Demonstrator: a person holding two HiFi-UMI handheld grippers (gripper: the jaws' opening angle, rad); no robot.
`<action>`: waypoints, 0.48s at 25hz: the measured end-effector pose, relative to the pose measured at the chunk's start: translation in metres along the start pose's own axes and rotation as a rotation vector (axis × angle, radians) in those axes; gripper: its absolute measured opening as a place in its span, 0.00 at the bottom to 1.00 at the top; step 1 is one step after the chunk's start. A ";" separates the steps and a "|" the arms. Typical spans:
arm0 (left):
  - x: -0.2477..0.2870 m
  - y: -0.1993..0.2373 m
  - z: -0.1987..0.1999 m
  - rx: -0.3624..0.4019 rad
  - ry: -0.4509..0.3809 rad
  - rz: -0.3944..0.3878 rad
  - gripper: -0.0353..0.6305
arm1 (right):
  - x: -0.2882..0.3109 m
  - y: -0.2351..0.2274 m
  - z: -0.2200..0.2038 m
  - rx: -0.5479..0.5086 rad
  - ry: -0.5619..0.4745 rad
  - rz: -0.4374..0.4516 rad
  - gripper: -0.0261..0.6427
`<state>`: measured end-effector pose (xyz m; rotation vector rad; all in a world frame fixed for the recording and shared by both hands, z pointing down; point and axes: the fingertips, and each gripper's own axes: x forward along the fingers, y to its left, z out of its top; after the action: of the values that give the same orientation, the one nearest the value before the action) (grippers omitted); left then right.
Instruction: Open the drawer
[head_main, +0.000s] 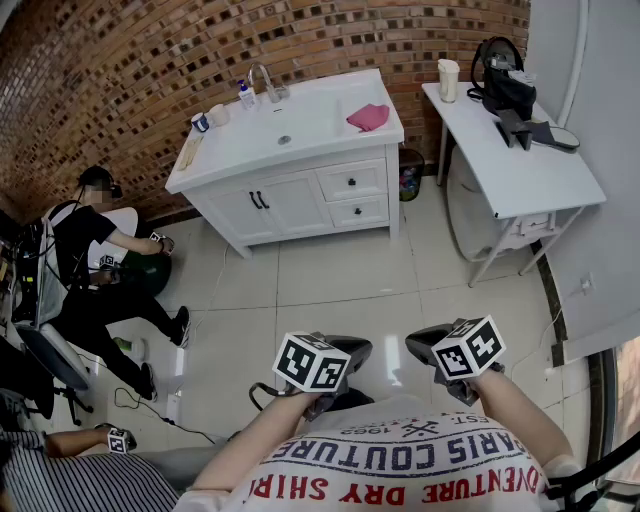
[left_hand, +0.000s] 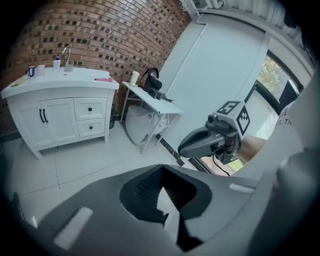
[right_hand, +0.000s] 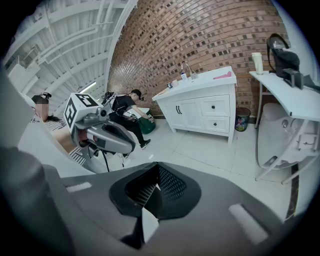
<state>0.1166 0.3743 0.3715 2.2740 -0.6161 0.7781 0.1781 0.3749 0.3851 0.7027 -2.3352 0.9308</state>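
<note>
The person's white T-shirt (head_main: 400, 472) carries print that reads upside down from the head view. "ARIS COUTURE" is in dark blue and "VENTURE DRY SHIR" in red, both cut off at the ends. Beside them is a small "EST." and what looks like "1992". The cubes on the left gripper (head_main: 350, 350) and right gripper (head_main: 428, 345) bear black-and-white square markers only.

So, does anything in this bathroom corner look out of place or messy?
Nothing spilled or broken. Two small oddities: a pink cloth lies crumpled on the vanity top beside the basin, and a big white rounded panel stands propped on edge under the side table. Both drawers look shut.
</note>
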 end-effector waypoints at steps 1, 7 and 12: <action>0.000 0.004 0.001 -0.006 0.001 -0.001 0.04 | 0.001 -0.001 0.004 0.003 0.000 0.003 0.05; 0.003 0.050 0.022 -0.031 -0.033 0.000 0.04 | 0.030 -0.020 0.033 -0.019 0.026 -0.001 0.05; 0.019 0.115 0.049 -0.040 -0.028 -0.030 0.04 | 0.080 -0.052 0.075 -0.018 0.060 -0.011 0.05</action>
<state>0.0788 0.2579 0.4028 2.2556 -0.6035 0.7147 0.1322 0.2657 0.4124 0.6706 -2.2820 0.9124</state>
